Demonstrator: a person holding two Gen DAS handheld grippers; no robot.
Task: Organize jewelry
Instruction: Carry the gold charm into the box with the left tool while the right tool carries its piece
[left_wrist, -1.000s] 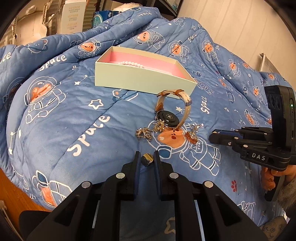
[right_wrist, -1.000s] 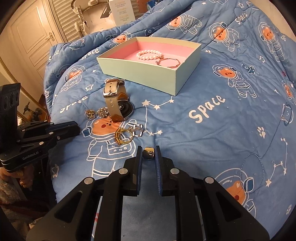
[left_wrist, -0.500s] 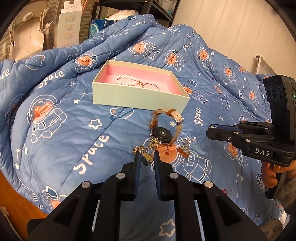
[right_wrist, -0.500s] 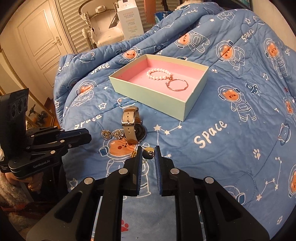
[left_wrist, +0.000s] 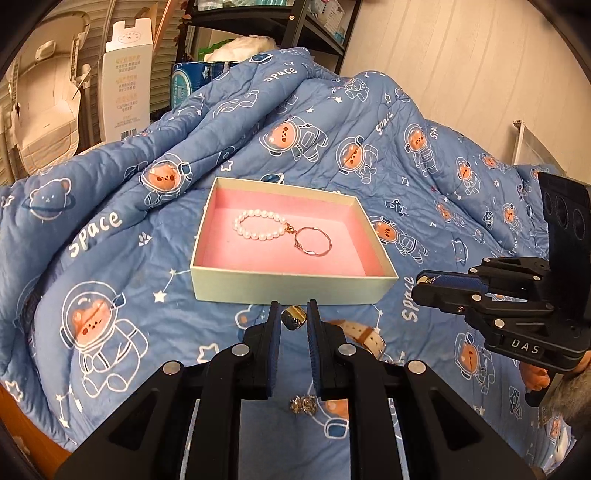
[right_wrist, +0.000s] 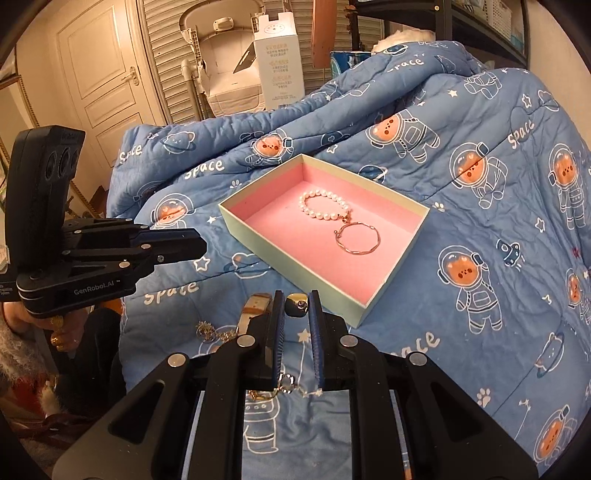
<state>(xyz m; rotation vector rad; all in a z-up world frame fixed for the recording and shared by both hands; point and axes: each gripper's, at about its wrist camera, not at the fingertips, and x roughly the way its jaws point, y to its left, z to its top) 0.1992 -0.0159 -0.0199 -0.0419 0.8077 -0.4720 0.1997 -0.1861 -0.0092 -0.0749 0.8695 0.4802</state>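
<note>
My left gripper (left_wrist: 293, 308) is shut on a small gold piece (left_wrist: 293, 319), held in the air just before the near wall of the mint box (left_wrist: 291, 287). My right gripper (right_wrist: 296, 299) is shut on a similar small gold piece (right_wrist: 295, 307) near the box's front corner (right_wrist: 360, 314). On the box's pink lining lie a pearl bracelet (left_wrist: 258, 229) (right_wrist: 321, 206) and a thin gold bangle (left_wrist: 314, 242) (right_wrist: 357, 238). Each gripper shows in the other's view: the right gripper (left_wrist: 419, 286) at the right, the left gripper (right_wrist: 201, 245) at the left.
A beige watch strap (left_wrist: 364, 334) (right_wrist: 255, 306) and loose gold chains (left_wrist: 304, 404) (right_wrist: 212, 332) lie on the blue space-print quilt (left_wrist: 110, 258) under the fingers. A tall white carton (left_wrist: 127, 74), shelving and a door stand behind the bed. A hand (left_wrist: 535, 376) holds the right gripper.
Both grippers have risen and moved toward the box, each keeping its small gold piece. The watch and loose chains have slid down beneath the fingers, and the box's inside now shows fully.
</note>
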